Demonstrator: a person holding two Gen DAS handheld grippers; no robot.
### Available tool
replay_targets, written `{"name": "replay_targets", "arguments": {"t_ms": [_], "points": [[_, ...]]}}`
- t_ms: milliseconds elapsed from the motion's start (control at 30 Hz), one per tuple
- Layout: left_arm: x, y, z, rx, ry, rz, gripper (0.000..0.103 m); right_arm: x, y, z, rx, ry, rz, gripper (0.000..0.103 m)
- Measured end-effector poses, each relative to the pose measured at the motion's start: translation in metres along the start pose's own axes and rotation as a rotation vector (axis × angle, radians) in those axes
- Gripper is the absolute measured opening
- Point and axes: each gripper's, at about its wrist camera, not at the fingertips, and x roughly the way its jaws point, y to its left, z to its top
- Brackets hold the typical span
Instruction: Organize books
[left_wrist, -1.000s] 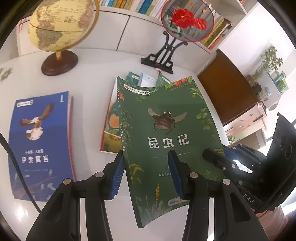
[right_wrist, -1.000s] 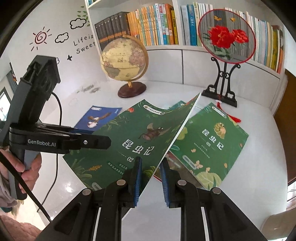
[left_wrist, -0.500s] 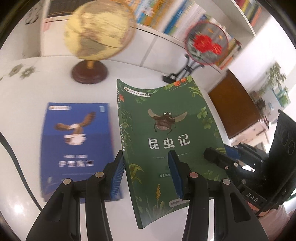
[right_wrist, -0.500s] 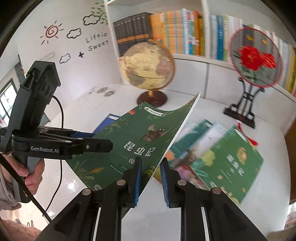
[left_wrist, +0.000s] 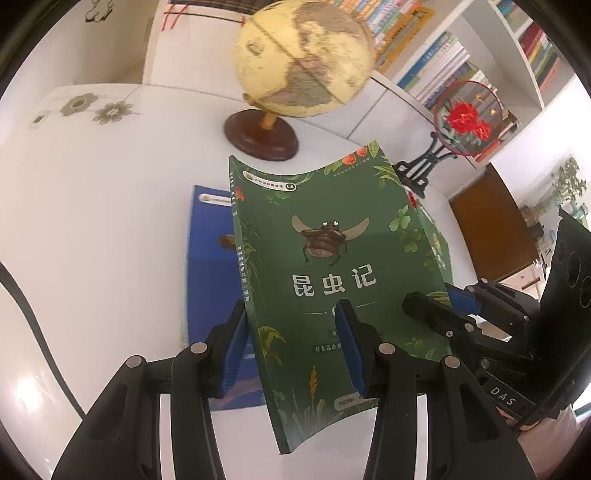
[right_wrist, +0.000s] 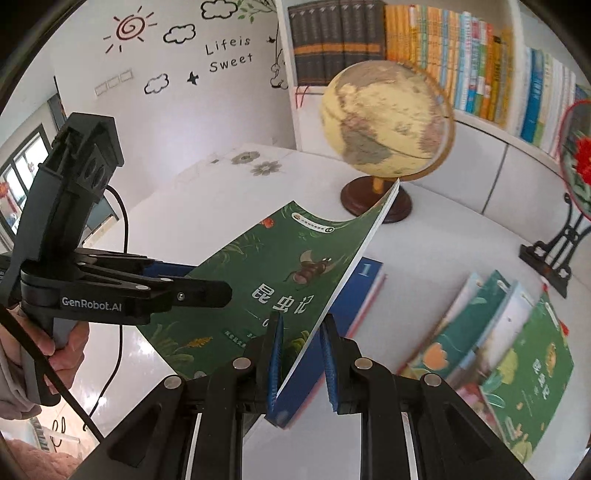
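A green insect book (left_wrist: 332, 273) is held in the air between both grippers, over a blue book (left_wrist: 210, 266) that lies flat on the white table. My left gripper (left_wrist: 291, 347) is shut on the green book's spine edge. My right gripper (right_wrist: 299, 354) is shut on its open page edge (right_wrist: 332, 295). The blue book also shows under it in the right wrist view (right_wrist: 354, 295). A spread of several green picture books (right_wrist: 498, 350) lies on the table to the right.
A globe (left_wrist: 299, 62) on a dark wooden base (left_wrist: 260, 136) stands behind the books. A round red-flower fan (left_wrist: 467, 118) on a black stand is at the back right. A bookshelf (right_wrist: 443, 55) full of books lines the back wall. A brown cabinet (left_wrist: 491, 229) is beyond the table.
Both grippers have carried the green book to the left, away from the spread of picture books. It now hangs over the blue book, close to the globe.
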Motion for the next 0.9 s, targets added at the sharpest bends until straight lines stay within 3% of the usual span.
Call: {"name": "replay_targets", "arguments": {"t_ms": [633, 900], "points": [[0.018, 0.036, -0.003, -0.04, 0.063, 0.0, 0.043, 0.042, 0.009, 0.005, 0.035, 0.095, -0.003, 0.02], [0.04, 0.044, -0.011, -0.102, 0.119, 0.052, 0.043, 0.075, -0.016, -0.015, 0.259, 0.218, -0.014, 0.02]]}}
